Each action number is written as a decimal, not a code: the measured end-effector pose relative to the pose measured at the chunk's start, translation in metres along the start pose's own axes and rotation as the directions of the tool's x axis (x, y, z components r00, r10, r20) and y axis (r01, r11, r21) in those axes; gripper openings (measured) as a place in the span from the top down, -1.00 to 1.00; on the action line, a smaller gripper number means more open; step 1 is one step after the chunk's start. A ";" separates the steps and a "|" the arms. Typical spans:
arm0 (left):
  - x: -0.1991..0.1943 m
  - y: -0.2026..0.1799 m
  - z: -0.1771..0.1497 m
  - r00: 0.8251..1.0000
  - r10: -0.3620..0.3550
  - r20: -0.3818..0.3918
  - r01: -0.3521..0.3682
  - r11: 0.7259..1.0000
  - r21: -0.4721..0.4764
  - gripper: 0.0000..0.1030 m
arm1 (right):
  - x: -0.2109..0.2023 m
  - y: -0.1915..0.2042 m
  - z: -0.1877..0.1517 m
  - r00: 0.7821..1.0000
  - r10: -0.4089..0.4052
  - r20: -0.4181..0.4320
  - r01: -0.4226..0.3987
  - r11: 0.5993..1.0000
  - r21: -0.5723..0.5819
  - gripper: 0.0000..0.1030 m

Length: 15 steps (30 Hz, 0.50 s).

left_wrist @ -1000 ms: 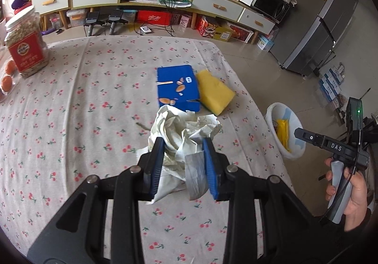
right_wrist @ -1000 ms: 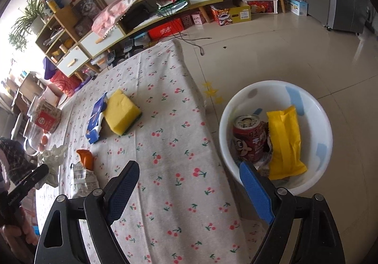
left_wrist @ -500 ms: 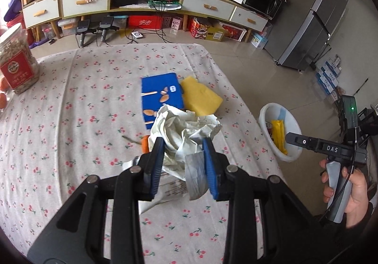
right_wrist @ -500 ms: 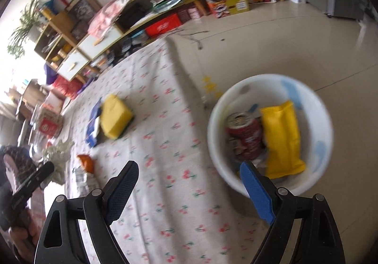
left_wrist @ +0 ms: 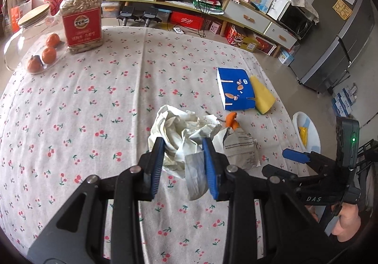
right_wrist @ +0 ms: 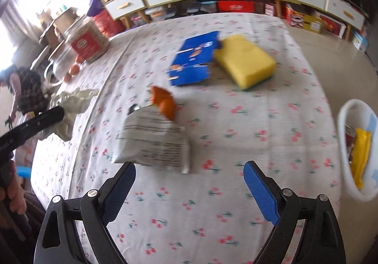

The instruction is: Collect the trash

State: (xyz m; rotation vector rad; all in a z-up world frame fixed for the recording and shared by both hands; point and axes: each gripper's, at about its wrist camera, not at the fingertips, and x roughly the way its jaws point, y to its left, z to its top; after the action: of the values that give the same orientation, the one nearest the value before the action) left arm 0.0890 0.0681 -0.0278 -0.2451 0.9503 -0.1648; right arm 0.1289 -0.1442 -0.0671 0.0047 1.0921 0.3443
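Note:
My left gripper (left_wrist: 183,164) is shut on a crumpled white paper wad (left_wrist: 182,131) and holds it above the cherry-print tablecloth (left_wrist: 94,103). The wad also shows in the right wrist view (right_wrist: 73,103) at the left. My right gripper (right_wrist: 189,183) is open and empty, over the table just in front of a flat grey printed wrapper (right_wrist: 153,143). An orange peel (right_wrist: 164,101) lies at the wrapper's far end. The wrapper (left_wrist: 238,148) and peel (left_wrist: 231,121) lie right of the wad. The white trash bin (right_wrist: 356,150) stands on the floor right of the table, holding a yellow packet and a can.
A blue box (left_wrist: 236,89) with scraps on it and a yellow sponge (left_wrist: 262,97) lie near the table's right edge. A red-labelled jar (left_wrist: 81,18) and a glass jar with oranges (left_wrist: 35,39) stand at the far left. Shelves and a fridge (left_wrist: 335,27) stand beyond.
My left gripper has lifted and swung left with the paper wad, uncovering the wrapper and peel. My right gripper has swung from over the bin to over the table, facing the wrapper.

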 end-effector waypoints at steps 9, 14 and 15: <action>-0.006 0.026 -0.010 1.000 0.000 -0.001 0.000 0.999 -0.037 0.32 | 0.031 0.035 0.012 1.000 0.012 0.013 -0.012 1.000 -0.018 -0.83; -0.007 0.033 -0.013 1.000 0.004 -0.006 -0.005 0.999 -0.047 0.32 | 0.051 0.037 0.017 1.000 -0.026 -0.013 0.026 1.000 0.008 -0.83; -0.007 0.034 -0.013 1.000 0.004 -0.008 -0.005 0.999 -0.048 0.33 | 0.055 0.036 0.017 0.999 -0.030 -0.022 0.030 0.999 0.017 -0.83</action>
State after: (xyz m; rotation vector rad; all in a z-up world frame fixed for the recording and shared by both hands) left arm 0.0754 0.1006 -0.0396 -0.2864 0.9634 -0.1392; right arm 0.1571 -0.0920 -0.1006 0.0001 1.1152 0.3088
